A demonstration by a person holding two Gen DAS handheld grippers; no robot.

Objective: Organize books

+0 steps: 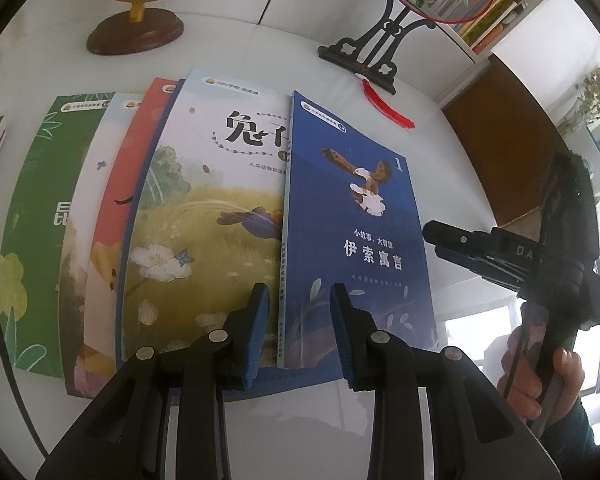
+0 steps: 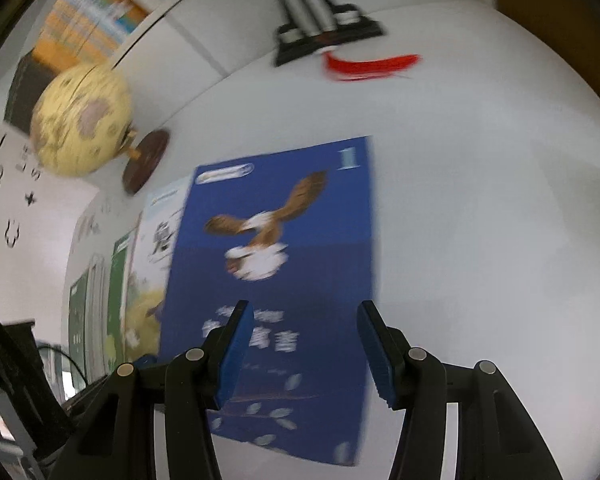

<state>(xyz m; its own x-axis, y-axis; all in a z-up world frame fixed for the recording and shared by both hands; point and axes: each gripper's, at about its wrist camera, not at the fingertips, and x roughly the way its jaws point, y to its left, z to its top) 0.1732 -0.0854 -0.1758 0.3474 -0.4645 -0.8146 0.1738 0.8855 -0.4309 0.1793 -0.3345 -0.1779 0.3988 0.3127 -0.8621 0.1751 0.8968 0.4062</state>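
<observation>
Several books lie fanned on the white table [image 1: 452, 152]. A blue eagle book [image 1: 360, 232] lies on top at the right, over a rabbit book [image 1: 212, 208], a red book [image 1: 140, 152], a pale book [image 1: 96, 184] and a green book [image 1: 40, 208]. My left gripper [image 1: 299, 300] is open and empty just above the near edge of the blue book. My right gripper [image 2: 305, 322] is open and empty over the blue eagle book [image 2: 276, 264]; it also shows in the left wrist view [image 1: 440, 236], off the book's right edge.
A yellow globe [image 1: 136, 4] on a brown base stands at the back left; it also shows in the right wrist view [image 2: 82, 120]. A black fan stand [image 1: 368, 56] with a red tassel [image 1: 388, 106] stands at the back right. A bookshelf [image 1: 492, 12] is behind.
</observation>
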